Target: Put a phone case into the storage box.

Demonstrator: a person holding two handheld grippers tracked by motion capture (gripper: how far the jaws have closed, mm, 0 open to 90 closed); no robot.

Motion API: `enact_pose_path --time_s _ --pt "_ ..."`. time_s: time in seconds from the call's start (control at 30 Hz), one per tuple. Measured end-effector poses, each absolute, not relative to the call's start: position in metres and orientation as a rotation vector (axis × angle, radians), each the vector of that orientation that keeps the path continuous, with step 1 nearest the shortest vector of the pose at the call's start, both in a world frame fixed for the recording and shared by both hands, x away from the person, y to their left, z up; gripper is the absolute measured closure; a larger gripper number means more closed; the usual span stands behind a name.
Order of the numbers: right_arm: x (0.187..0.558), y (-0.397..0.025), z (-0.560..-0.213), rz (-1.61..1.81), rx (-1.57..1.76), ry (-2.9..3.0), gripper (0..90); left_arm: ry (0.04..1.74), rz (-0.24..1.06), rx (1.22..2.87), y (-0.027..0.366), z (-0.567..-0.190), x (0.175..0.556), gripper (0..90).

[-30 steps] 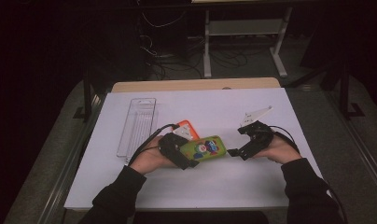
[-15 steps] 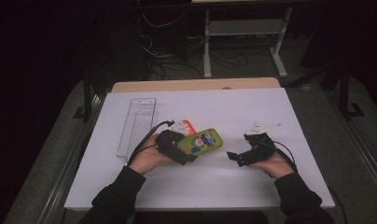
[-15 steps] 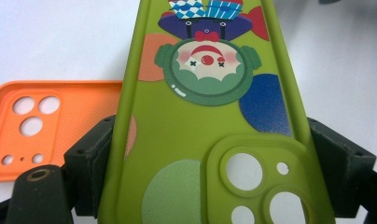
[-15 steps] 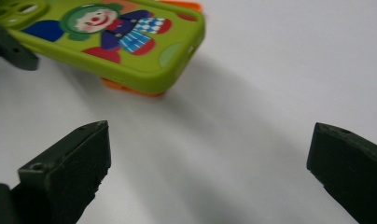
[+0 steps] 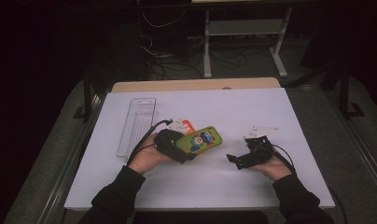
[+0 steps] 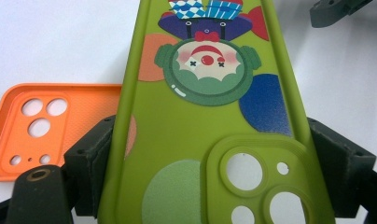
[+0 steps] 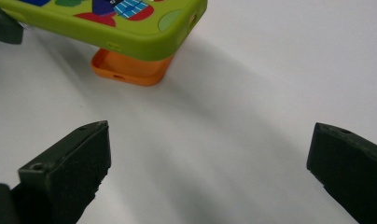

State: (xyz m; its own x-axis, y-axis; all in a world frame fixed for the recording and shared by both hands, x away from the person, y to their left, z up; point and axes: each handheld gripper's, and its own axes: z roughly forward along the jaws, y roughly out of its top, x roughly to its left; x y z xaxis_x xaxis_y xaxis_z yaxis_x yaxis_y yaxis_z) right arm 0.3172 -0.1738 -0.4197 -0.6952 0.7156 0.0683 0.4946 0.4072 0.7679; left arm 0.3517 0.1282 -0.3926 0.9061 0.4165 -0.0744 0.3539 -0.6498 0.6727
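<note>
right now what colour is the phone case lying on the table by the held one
Orange phone case, plain with no print; the left gripper view shows it best.

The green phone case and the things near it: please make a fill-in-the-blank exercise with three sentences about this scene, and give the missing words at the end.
1. The left gripper holds the green phone case between its ____.
2. Beside the green phone case lies a second case, whose colour is ____.
3. The jaws of the right gripper are ____ and hold nothing.

Missing words: jaws; orange; open
</note>
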Motion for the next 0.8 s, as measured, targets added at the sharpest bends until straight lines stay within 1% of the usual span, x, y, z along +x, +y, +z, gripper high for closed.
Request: enact_pose_path --time_s 0.8 --pt "0.310 -0.160 -0.414 1.001 0.793 2.379 0.0 0.547 0.096 2.341 0.125 -0.395 0.350 15.6"
